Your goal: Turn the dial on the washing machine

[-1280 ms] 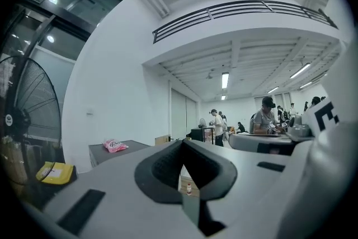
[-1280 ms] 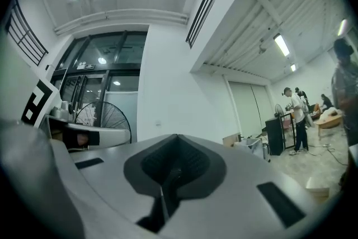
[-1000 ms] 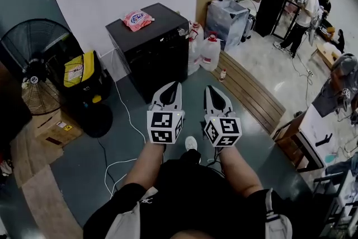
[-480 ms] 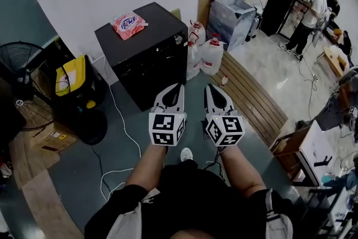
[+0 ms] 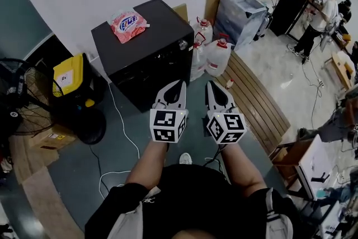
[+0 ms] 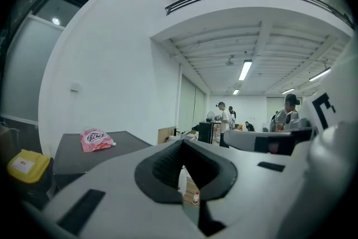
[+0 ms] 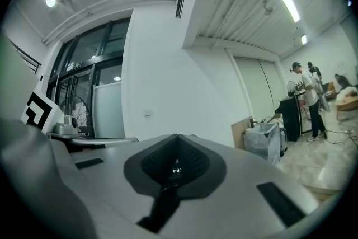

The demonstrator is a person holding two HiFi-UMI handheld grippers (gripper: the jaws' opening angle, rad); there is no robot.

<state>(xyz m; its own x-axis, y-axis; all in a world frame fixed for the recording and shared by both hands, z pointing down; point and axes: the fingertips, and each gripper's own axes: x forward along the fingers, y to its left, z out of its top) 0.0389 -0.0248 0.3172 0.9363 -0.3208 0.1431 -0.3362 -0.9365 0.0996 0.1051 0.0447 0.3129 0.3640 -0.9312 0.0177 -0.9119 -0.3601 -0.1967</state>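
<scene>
The washing machine (image 5: 151,59) is a black box against the white wall, with a pink detergent bag (image 5: 128,23) lying on its lid. A small silver dial (image 5: 183,43) sits at the upper right corner of its front. Both grippers are held out level, side by side, short of the machine's front and touching nothing. My left gripper (image 5: 178,85) has its jaws together and empty, and so does my right gripper (image 5: 211,87). In the left gripper view the left gripper (image 6: 182,145) points past the machine's lid (image 6: 67,151) and the bag (image 6: 95,139). The right gripper (image 7: 177,140) faces the white wall.
A yellow container (image 5: 68,74) and a floor fan (image 5: 17,103) stand left of the machine, and a white cable (image 5: 126,137) runs over the floor. Water jugs (image 5: 219,57) and a wrapped bin (image 5: 241,15) sit to its right beside wooden planks (image 5: 254,101). People (image 5: 321,14) stand far right.
Both grippers and the person have moved forward toward the washing machine, which now looks nearer and larger. The jaws of both have stayed together.
</scene>
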